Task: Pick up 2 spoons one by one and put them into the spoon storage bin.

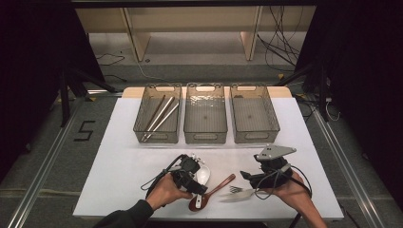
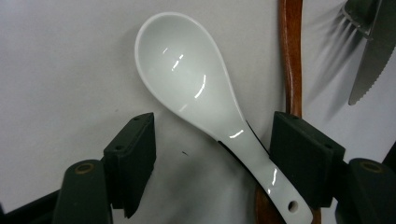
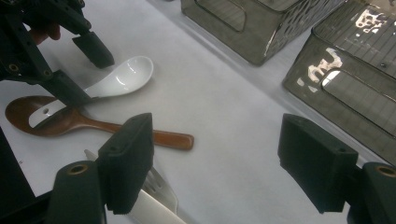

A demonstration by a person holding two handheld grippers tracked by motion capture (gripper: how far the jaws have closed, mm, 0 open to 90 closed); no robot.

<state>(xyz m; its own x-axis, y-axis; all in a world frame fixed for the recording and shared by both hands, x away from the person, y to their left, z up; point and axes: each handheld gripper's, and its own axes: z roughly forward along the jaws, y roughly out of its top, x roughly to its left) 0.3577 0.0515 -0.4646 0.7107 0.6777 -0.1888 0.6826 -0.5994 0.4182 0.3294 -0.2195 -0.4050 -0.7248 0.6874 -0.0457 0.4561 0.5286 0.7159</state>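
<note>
Left gripper [image 2: 212, 163]: jaws spread either side of the white spoon [image 2: 196, 88] handle, not pinching; spoon lies on the bench [image 1: 119, 166], its handle across the brown wooden spoon [image 3: 70, 122]. Fork [image 1: 236, 190] just right. Right gripper [image 3: 217, 161]: jaws spread, holding nothing, over bare bench.

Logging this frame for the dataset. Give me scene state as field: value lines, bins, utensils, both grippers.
bins: three grey bins in a row
left bin: chopsticks
other bins: empty
left gripper: open, jaws either side of the white ceramic spoon handle
white spoon: handle lies over the wooden spoon bowl
right gripper: open, holding nothing
near right gripper: fork, knife
</note>
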